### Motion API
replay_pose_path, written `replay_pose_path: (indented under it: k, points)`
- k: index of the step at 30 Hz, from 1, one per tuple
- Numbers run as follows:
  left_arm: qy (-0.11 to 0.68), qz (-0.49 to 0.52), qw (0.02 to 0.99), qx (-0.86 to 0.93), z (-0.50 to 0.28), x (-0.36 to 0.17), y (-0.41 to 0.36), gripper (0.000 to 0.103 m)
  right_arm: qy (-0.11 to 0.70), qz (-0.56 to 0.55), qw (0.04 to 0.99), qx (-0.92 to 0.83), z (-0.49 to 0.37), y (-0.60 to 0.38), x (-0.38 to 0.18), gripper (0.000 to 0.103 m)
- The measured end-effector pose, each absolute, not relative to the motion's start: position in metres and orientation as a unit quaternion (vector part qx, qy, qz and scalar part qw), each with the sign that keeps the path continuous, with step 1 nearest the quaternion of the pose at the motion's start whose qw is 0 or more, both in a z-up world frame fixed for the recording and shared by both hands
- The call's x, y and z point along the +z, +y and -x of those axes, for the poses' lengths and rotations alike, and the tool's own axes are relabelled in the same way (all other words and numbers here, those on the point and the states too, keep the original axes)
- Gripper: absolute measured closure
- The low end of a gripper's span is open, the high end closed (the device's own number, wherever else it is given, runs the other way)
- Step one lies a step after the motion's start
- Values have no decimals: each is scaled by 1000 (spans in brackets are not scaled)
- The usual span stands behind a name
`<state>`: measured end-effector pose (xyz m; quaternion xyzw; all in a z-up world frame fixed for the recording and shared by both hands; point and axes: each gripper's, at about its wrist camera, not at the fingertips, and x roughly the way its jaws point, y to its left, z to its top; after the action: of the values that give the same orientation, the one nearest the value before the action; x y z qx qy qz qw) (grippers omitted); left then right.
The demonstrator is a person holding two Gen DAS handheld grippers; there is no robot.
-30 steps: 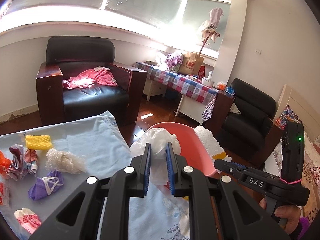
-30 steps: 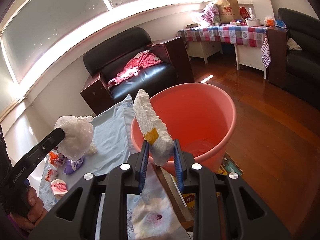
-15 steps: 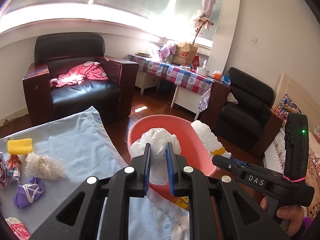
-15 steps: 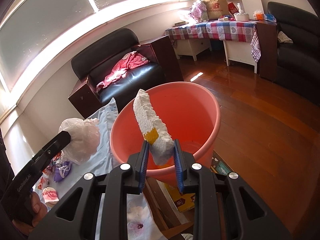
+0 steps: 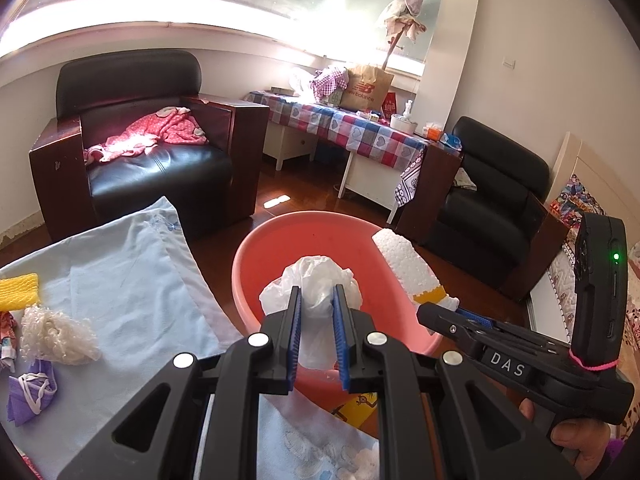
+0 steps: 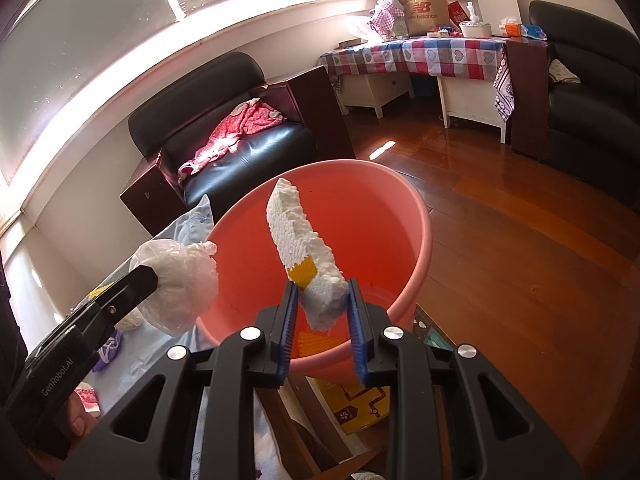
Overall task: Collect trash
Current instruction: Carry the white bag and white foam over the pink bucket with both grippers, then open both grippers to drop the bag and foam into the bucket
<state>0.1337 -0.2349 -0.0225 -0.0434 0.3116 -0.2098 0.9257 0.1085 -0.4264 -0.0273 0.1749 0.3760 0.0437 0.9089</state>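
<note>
My left gripper (image 5: 316, 300) is shut on a crumpled white plastic bag (image 5: 314, 280) and holds it over the near rim of the pink bucket (image 5: 280, 232). My right gripper (image 6: 322, 292) is shut on a white foam block with a yellow band (image 6: 300, 244), held upright above the same bucket (image 6: 384, 224). In the left wrist view the foam block (image 5: 408, 266) and the right gripper (image 5: 452, 320) show at the bucket's right rim. In the right wrist view the bag (image 6: 180, 276) and the left gripper (image 6: 120, 296) show at the bucket's left rim.
More trash lies on the light blue cloth (image 5: 132, 280): a yellow sponge (image 5: 18, 290), a white fluffy wad (image 5: 56, 334), a purple mask (image 5: 32, 390). A yellow box (image 6: 360, 400) sits under the bucket. Black armchairs (image 5: 156, 160), a checked-cloth table (image 5: 348, 128) and wood floor surround.
Both grippers have moved on with their loads, so the bucket now lies right under the bag and the foam block. The cloth with its trash has slid left in the left wrist view.
</note>
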Motion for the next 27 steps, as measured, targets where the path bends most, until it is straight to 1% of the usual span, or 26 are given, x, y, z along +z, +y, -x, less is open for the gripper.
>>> replay_pose_path:
  k: [12,15,17,19,21,24,26,27]
  points:
    - [336,58,915,-217,-146,-37,-242,88,386,-161,908,32,-117,-427,-36,78]
    - [339,63,914,-213,-148,-38,-241,84,390,-155,907,28,-120,-424,-38,78]
    - [339,67,914,-212,-148,-37,-240,79,394,-157,905,24,-121,-424,-39,77]
    - [339,71,914,-212,-147,-36,-239,67,397,-163,903,24,-122,-426,-41,77]
    - [337,74,915,-210,-146,-35,-238,62,398,-167,902,26,-123,-427,-41,77]
    - [336,77,915,-211,-145,-33,-237,61,399,-171,901,28,-123,-429,-40,75]
    - [336,80,914,-211,-143,-31,-236,60,396,-173,901,34,-121,-429,-39,66]
    - [336,81,914,-212,-142,-30,-235,60,395,-172,902,34,-120,-429,-39,65]
